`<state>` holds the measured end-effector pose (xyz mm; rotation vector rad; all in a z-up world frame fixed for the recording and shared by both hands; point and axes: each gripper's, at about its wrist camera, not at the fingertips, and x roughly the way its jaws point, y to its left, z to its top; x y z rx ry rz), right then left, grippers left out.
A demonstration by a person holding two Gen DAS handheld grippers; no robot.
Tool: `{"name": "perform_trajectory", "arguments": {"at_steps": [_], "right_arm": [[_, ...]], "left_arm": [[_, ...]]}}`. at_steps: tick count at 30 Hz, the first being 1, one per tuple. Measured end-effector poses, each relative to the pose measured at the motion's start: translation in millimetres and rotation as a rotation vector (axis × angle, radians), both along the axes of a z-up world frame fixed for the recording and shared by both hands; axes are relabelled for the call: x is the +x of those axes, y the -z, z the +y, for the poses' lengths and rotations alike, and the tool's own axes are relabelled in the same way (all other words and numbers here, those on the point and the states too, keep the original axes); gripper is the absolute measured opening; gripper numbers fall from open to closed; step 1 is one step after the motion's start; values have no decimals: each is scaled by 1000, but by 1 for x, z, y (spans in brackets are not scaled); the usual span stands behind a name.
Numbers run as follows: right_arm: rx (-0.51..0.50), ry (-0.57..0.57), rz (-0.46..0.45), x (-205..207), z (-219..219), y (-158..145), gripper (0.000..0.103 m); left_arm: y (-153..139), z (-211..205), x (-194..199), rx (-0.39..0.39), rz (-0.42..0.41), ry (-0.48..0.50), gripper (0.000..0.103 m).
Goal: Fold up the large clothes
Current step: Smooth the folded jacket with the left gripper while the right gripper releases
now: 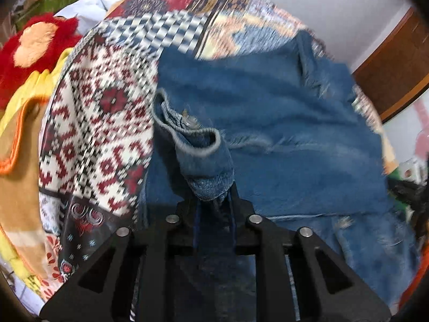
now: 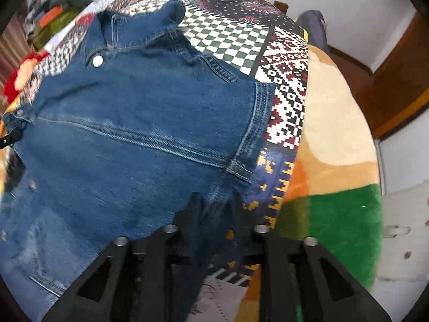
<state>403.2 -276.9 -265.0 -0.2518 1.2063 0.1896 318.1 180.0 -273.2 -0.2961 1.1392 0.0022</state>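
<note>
A blue denim jacket (image 2: 128,139) lies on a patterned patchwork cover (image 2: 236,35), collar at the far end. My right gripper (image 2: 215,201) is shut on the jacket's near right edge, below the shoulder seam. In the left wrist view the jacket (image 1: 281,134) is blurred by motion. My left gripper (image 1: 213,198) is shut on a bunched sleeve cuff (image 1: 198,147) with a metal button, held above the patterned cover (image 1: 102,123). The left gripper also shows at the far left edge of the right wrist view (image 2: 9,136).
A red and yellow plush blanket (image 1: 29,53) lies left of the cover. A beige, orange and green plush blanket (image 2: 329,139) lies to its right. Wooden furniture (image 2: 402,86) and a white wall stand behind. Piled clothes (image 2: 53,8) sit at the far left.
</note>
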Motion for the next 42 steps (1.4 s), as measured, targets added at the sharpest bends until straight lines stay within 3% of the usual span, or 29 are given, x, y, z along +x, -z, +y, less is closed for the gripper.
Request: {"name": "perform_trajectory", "arguments": {"at_steps": [1,3,5,8,10,11,13,16,20,24,26,30,34,42], "right_arm": [[-66,29,-29,-1,-3,1,77],[-84,46,-62,-3,-11,1,88],[-3,69,-25,-5,-25,3,88],[86,113,21,-5,-40,6,88],[110,122,29,-6,-43,5,88],[114,123,32,-7,-44,5,88],[114,119,34,-8,-45,2,88],[137,101,30,-15,-44,-7,88],[188,120,-7,-14,-52,-30,88],[269,131,-67,-7,-58,-57,88],[297,124,-94,-3,-59,-67,88],[280,99,-122,12,-53,-72,88],[291,97,-98,31,-49,-59,88],[346,151,17,64,-46,-12,88]], "left_arm": [[3,-1,-2,15,4,-2,31],[7,0,-7,40,2,-15,37],[9,5,-12,39,3,-30,44],[13,13,-22,54,11,-31,44],[12,15,-28,72,18,-26,49],[12,15,-30,118,39,-34,55],[13,16,-34,188,63,-19,55],[6,19,-42,195,64,26,60],[-17,27,-45,211,18,16,67],[-47,40,-33,167,-61,-26,73],[-57,46,-19,157,-91,-42,84],[-65,54,11,136,-121,-58,89],[-50,66,44,88,-88,-52,90],[16,91,93,-89,48,-134,90]]}}
